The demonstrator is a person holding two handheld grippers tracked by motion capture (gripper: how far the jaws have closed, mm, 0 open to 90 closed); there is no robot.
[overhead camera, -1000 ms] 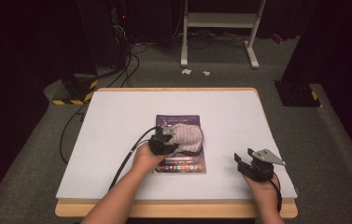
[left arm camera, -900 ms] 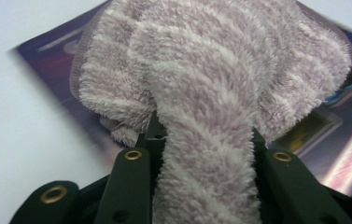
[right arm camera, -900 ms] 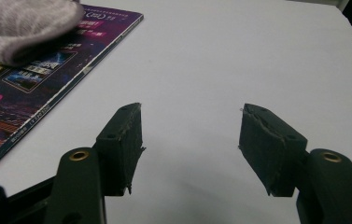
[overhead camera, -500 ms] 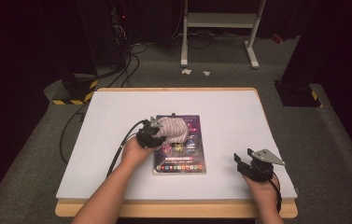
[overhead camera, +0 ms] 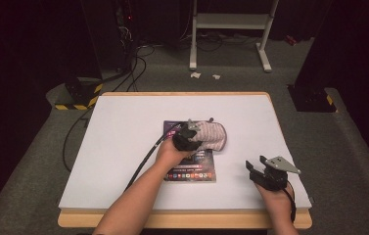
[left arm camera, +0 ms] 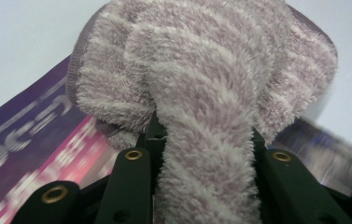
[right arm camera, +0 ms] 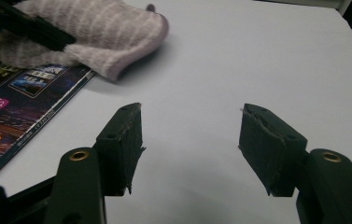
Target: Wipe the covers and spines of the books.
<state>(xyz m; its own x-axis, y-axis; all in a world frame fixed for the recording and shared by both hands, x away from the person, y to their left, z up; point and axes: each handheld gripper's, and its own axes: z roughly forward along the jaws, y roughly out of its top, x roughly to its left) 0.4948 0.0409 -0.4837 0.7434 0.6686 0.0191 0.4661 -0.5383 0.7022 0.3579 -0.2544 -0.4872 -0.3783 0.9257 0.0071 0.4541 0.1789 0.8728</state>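
While left claw (overhead camera: 192, 135) pinches striped cloth (overhead camera: 213, 135), right claw (overhead camera: 257, 170) spread, white tabletop (overhead camera: 123, 127), dark room

White stand (overhead camera: 231, 22), black-yellow floor block (overhead camera: 78, 100)

Left tool (overhead camera: 192, 135) clamped, forearm angled toward mid-table; right tool (overhead camera: 260, 169) low at near edge, jaws apart.
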